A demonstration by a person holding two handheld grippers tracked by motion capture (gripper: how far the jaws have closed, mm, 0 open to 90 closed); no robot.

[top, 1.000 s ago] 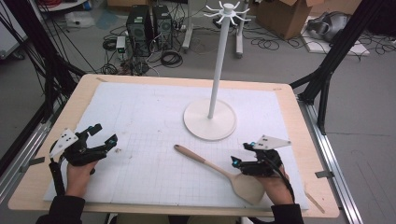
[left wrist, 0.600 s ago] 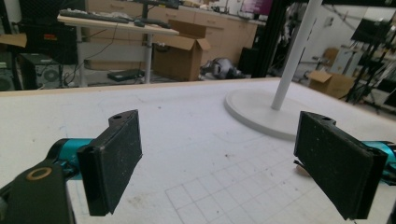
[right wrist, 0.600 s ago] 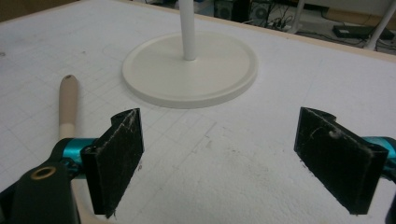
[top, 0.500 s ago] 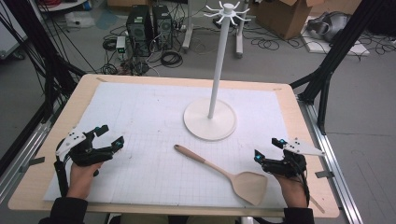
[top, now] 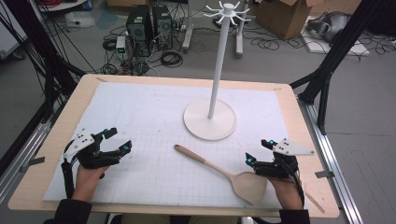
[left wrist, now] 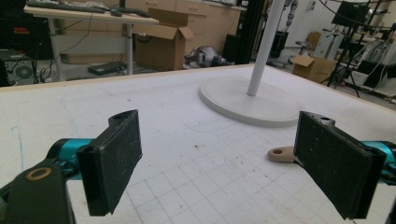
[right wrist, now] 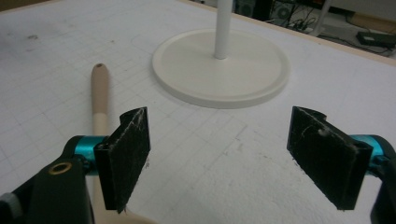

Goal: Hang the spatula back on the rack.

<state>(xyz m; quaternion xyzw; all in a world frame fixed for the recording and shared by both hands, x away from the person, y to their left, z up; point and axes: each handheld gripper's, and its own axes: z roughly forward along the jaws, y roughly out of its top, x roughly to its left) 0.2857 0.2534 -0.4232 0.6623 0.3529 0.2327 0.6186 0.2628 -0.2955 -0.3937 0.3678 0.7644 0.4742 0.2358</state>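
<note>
Two grippers, both with jaws spread and empty. Right gripper (top: pixel 258 153), its jaws just opening then easing in slightly, sits just beside the wooden spatula (top: pixel 223 171), which lies flat on the white mat (top: pixel 140 121) near the stand base (top: pixel 209 119). Left gripper (top: pixel 116 141) hovers well apart.

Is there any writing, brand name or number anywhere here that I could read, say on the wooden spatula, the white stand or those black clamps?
None can be read.
Wooden spatula: plain, no marking.
White stand: plain.
Left gripper and right gripper: no lettering shows.
White grid mat: only ruled lines, no figures.
Cardboard boxes behind the table: any print is too blurred to read.
</note>
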